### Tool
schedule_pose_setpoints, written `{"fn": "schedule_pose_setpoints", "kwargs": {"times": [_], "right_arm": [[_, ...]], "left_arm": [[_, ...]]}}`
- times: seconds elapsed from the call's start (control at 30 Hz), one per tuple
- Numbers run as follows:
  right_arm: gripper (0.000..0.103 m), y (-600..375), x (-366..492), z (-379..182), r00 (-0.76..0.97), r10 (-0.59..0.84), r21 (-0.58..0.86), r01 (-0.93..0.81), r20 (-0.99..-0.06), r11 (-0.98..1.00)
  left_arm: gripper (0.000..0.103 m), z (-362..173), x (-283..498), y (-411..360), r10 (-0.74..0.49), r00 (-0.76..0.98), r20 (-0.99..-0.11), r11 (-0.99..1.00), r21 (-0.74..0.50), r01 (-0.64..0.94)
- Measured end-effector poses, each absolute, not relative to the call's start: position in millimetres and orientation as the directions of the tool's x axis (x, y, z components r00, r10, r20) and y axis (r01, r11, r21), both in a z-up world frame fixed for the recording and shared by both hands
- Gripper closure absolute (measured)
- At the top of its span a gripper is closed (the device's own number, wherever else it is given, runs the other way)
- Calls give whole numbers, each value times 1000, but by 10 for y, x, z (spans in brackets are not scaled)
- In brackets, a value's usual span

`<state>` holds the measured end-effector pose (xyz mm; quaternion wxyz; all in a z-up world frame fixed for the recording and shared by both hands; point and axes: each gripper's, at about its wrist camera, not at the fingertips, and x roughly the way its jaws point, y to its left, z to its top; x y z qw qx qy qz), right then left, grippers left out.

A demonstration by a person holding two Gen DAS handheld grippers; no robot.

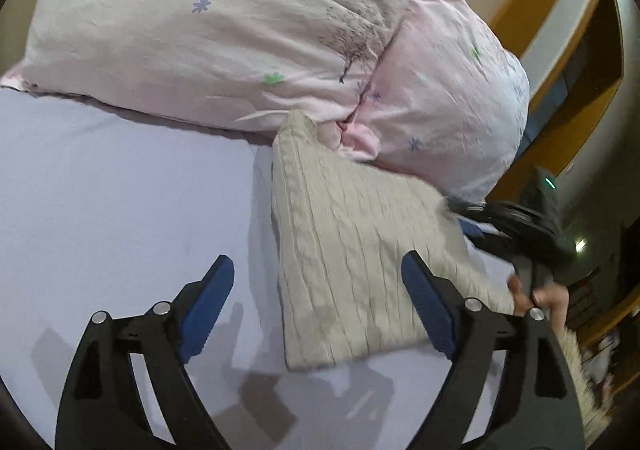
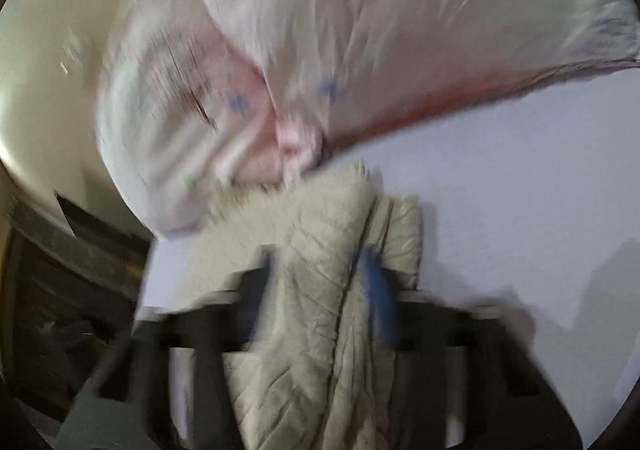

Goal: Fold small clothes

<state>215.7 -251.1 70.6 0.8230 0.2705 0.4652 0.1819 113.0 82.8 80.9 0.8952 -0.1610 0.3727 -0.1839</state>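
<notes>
A small beige cable-knit garment lies on the lilac bed sheet, its far corner against the pink pillows. My left gripper is open and empty above the sheet, its right finger over the garment's near right part. My right gripper shows at the garment's right edge. In the blurred right wrist view, the right gripper is shut on a bunched fold of the garment, which hangs between the blue pads.
Two pink pillows with small flower prints lie across the head of the bed. Beyond the bed's right side stand orange and white walls and dark furniture.
</notes>
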Motion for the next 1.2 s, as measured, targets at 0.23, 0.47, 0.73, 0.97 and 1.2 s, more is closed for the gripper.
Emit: {"fn": "schedule_pose_setpoints", "kwargs": {"times": [0.23,0.47,0.73,0.97,1.2], "right_arm": [[95,-2750,2274,614,560,381,514,96,-736,852],[2,-2708,1508,1167,707,152,306,96,-691,947],[2,-2266,577,912,647,73,117,24,-759,993],[3,-1779,618,515,578,94,84,-45,-811,995],[2,-1651,632,409,558,21,14,-17,-829,1000]], "left_arm": [[5,710,804,593,-269,686,-676,963,-186,194],[1,509,716,477,-146,658,-739,987,-63,149],[1,319,674,168,-147,615,-775,979,-23,205],[1,200,731,74,-85,585,-807,983,28,182],[1,189,740,68,-90,585,-806,982,28,189]]}}
